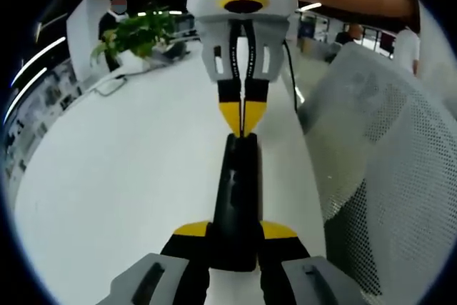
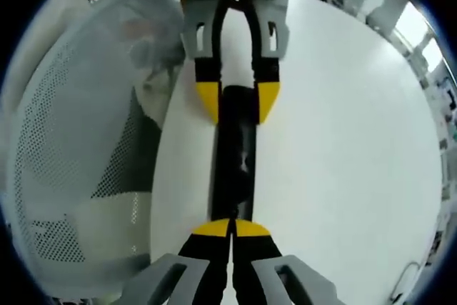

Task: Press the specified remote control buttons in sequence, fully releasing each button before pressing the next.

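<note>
Black and slim, the remote [image 1: 238, 205] lies on your white desk [image 1: 121, 176] in the left gripper view, clamped at its near end between your left gripper [image 1: 235, 232] fingers; the right gripper [image 1: 243, 116] touches its far end, fingers closed. In the right gripper view, those closed yellow tips [image 2: 232, 228] rest on the remote, beside a mesh chair [image 2: 78, 141].

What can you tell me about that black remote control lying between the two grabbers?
The remote control is a long, slim black bar that looks like plastic, lying flat on the white table. Its buttons are too dark to make out. The left gripper clamps one end between its yellow-tipped jaws. At the other end, the right gripper has its tips closed together, resting on or just above the top face. A white mesh chair stands beside the table.
</note>
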Demonstrator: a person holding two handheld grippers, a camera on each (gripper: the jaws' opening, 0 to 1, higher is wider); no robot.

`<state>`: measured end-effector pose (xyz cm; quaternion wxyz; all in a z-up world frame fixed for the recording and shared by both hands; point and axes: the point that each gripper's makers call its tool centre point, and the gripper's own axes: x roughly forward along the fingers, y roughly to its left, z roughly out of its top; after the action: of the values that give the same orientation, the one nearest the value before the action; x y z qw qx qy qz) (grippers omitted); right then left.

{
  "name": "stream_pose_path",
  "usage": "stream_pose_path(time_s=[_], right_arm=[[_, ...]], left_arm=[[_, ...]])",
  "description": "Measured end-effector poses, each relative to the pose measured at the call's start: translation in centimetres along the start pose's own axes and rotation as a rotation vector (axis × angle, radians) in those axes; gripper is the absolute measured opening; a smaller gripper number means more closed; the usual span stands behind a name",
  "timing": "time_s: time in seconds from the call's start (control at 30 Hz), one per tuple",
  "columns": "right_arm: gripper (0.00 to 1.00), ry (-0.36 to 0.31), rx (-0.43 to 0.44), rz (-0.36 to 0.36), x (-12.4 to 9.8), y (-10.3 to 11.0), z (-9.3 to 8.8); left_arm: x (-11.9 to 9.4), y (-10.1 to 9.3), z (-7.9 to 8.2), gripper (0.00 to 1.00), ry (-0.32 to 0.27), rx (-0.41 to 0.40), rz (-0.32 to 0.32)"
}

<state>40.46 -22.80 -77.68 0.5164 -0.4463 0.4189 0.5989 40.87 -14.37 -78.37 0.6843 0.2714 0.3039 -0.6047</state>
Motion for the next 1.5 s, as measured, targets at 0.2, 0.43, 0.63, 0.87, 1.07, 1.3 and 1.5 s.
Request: stream_pose_path(time_s=[0.2, 0.43, 0.63, 0.87, 1.07, 1.3, 1.5], right_arm=[[0.0, -0.009, 0.013, -0.006, -0.2, 0.0, -0.1], [0.0, -0.013, 0.023, -0.02, -1.0, -0.3, -0.2], [0.0, -0.004, 0.017, -0.024, -1.8, -0.7, 0.2], [0.0, 0.019, 0.003, -0.011, -1.6, -0.5, 0.6], [0.0, 0.038, -0.004, -0.001, -1.2, -0.2, 0.6], [0.0, 0.044, -0.014, 0.008, -0.6, -0.3, 0.9], [0.0, 0.056, -0.017, 0.014, -0.2, -0.4, 0.9]], left_arm=[[0.0, -0.1, 0.1, 0.24, 0.0, 0.002, 0.0], [0.0, 0.0, 0.1, 0.24, 0.0, 0.002, 0.002], [-0.1, 0.1, 0.0, 0.24, -0.002, 0.003, 0.003], [-0.1, 0.0, 0.0, 0.24, -0.005, 0.001, 0.007], [-0.1, -0.1, 0.0, 0.24, -0.006, 0.001, 0.009], [-0.1, -0.1, 0.1, 0.24, -0.005, 0.0, 0.011], [-0.1, -0.1, 0.0, 0.24, -0.004, -0.003, 0.008]])
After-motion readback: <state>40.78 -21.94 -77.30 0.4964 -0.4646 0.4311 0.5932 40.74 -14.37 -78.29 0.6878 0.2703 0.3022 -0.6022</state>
